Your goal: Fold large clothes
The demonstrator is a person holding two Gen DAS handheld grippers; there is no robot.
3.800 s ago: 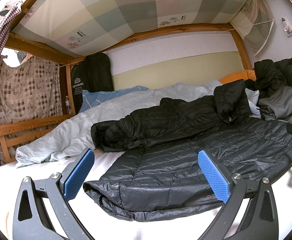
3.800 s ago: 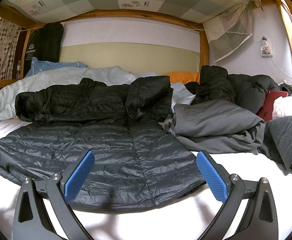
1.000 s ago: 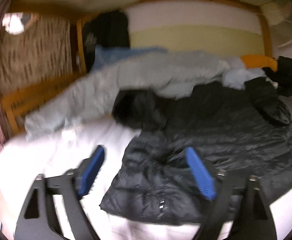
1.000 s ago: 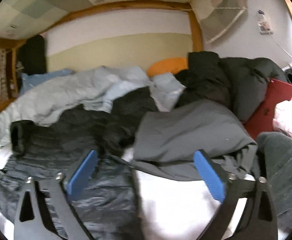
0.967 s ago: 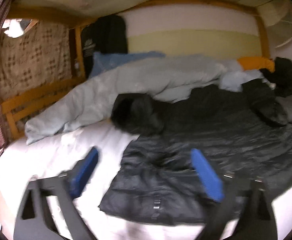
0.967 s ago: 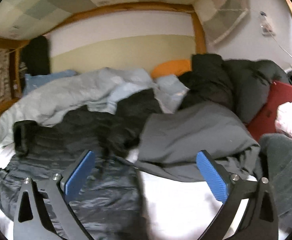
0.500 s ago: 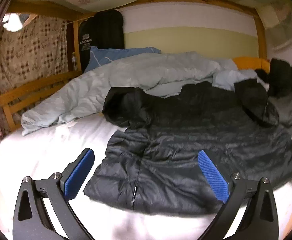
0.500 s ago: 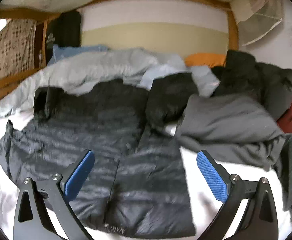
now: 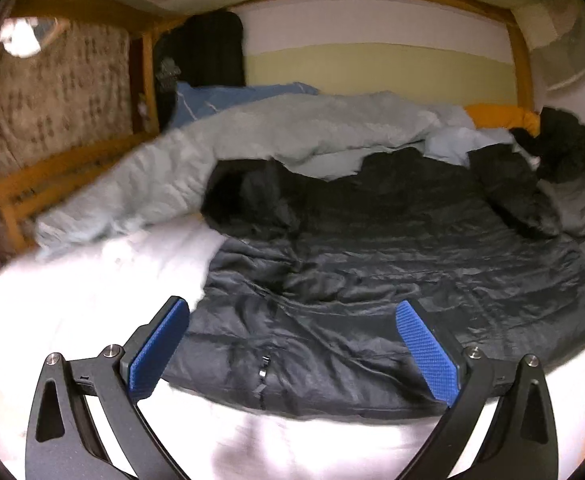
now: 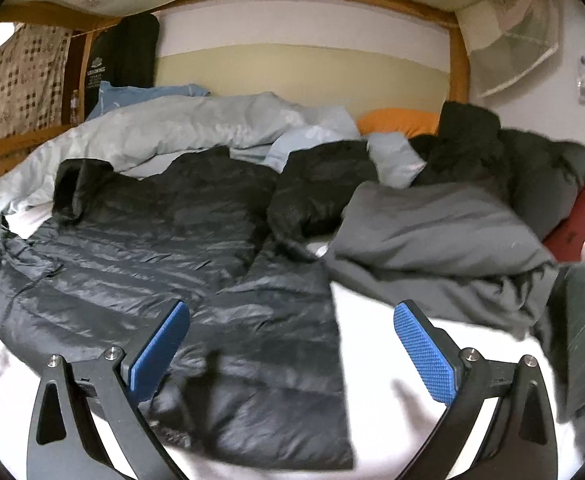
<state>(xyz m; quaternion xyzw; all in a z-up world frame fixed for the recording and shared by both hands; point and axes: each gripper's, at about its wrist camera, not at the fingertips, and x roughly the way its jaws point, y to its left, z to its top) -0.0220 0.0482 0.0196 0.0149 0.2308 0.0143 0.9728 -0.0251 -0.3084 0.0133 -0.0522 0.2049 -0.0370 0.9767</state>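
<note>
Both tongs are held wide apart and empty: the left tongs [image 9: 292, 344] above the jacket's zipped hem, the right tongs [image 10: 291, 346] above its right edge. Spread flat on the white bed [image 10: 376, 392] is the black puffer jacket [image 9: 372, 264], with a grey garment [image 10: 432, 232] bunched just to its right.

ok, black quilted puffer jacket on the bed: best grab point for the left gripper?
Probably the near-left hem corner of the black quilted puffer jacket, beside the zipper. It lies flat with a free edge on the white sheet, so the open left gripper can come in low from the front-left, one finger sliding under the edge. The middle is broad, slick and offers no fold to pinch.
</note>
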